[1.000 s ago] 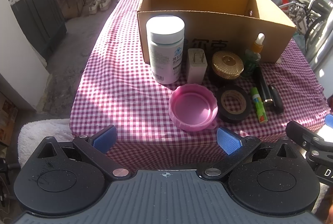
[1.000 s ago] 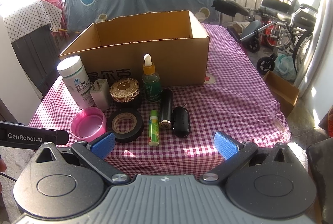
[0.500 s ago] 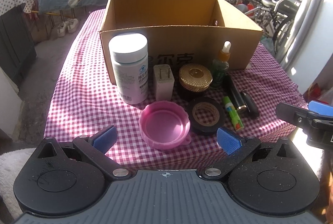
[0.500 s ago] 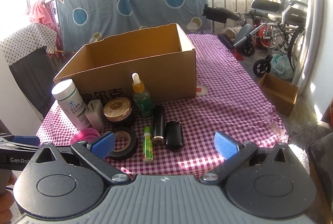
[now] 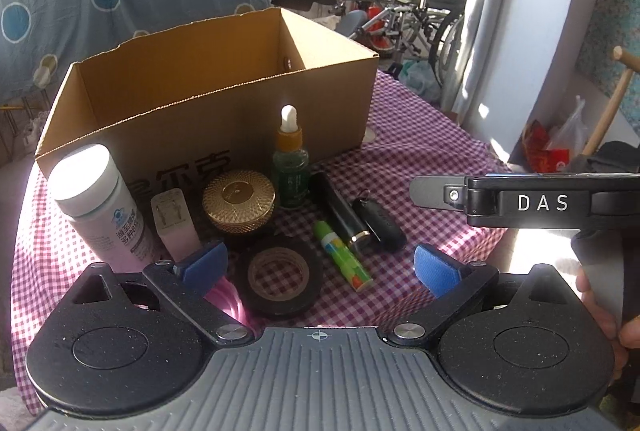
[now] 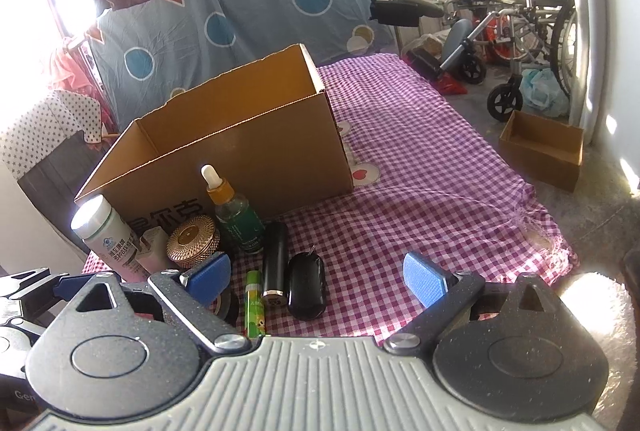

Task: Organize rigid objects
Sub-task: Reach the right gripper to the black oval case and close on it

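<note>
An open cardboard box (image 5: 224, 99) (image 6: 256, 155) stands on the checked tablecloth (image 5: 420, 167). In front of it sit a white bottle (image 5: 100, 203), a pink charger (image 5: 174, 223), a gold-lidded jar (image 5: 239, 199), a green dropper bottle (image 5: 291, 159), a black tape roll (image 5: 279, 281), a green tube (image 5: 341, 261), a black cylinder (image 5: 340, 217) and a black key fob (image 5: 379, 225). My left gripper (image 5: 320, 267) is open, low over the tape roll. My right gripper (image 6: 318, 277) hangs over the key fob (image 6: 306, 285); its jaws are closing, touching nothing.
A pink lid (image 5: 228, 297) peeks out beside the left gripper's left finger. The right gripper's body (image 5: 528, 201) crosses the left wrist view at the right. A wheelchair (image 6: 516, 11) and a small cardboard box (image 6: 544, 149) stand on the floor beyond the table's right edge.
Both views have swung and rolled, so the objects now sit lower and closer. The right gripper's body has come into the left wrist view. The right gripper's fingers stand slightly narrower.
</note>
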The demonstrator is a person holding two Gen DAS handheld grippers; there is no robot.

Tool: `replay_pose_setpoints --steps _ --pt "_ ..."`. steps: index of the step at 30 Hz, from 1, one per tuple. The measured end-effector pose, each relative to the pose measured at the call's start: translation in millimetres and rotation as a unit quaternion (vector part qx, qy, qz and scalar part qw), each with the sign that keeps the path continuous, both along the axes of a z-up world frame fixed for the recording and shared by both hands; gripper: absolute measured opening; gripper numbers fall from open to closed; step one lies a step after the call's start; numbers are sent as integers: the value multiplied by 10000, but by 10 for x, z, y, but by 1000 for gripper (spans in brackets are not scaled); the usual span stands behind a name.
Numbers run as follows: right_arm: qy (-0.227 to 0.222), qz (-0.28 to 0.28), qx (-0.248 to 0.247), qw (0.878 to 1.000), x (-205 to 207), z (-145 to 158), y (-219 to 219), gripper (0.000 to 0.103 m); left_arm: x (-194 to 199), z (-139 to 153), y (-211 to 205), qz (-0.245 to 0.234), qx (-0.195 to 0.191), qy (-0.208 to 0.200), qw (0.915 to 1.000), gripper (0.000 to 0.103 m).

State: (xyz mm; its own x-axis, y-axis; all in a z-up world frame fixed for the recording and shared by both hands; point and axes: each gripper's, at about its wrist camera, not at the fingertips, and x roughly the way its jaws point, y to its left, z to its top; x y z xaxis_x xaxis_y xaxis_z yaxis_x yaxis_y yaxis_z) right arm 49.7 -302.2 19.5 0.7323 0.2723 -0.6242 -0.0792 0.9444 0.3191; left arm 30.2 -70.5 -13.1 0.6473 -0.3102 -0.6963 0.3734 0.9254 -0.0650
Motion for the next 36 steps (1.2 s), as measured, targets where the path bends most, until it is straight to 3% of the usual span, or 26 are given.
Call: replay_pose_setpoints --steps 5,11,16,29,36 --pt "177 64 154 9997 119 -135 -112 74 79 -53 -217 -496 -67 41 9987 94" --pt "375 203 420 9982 240 -259 -231 63 132 -132 -428 -913 73 30 9958 73" --pt "493 515 351 9968 364 -309 -162 56 156 -189 -529 -1134 135 60 9934 57" --pt "667 1311 -133 9890 671 -413 157 37 160 -289 -552 -1193 260 293 9921 48" --pt "673 1380 -199 9879 642 -375 196 34 172 -281 -573 -1201 255 316 9919 48"
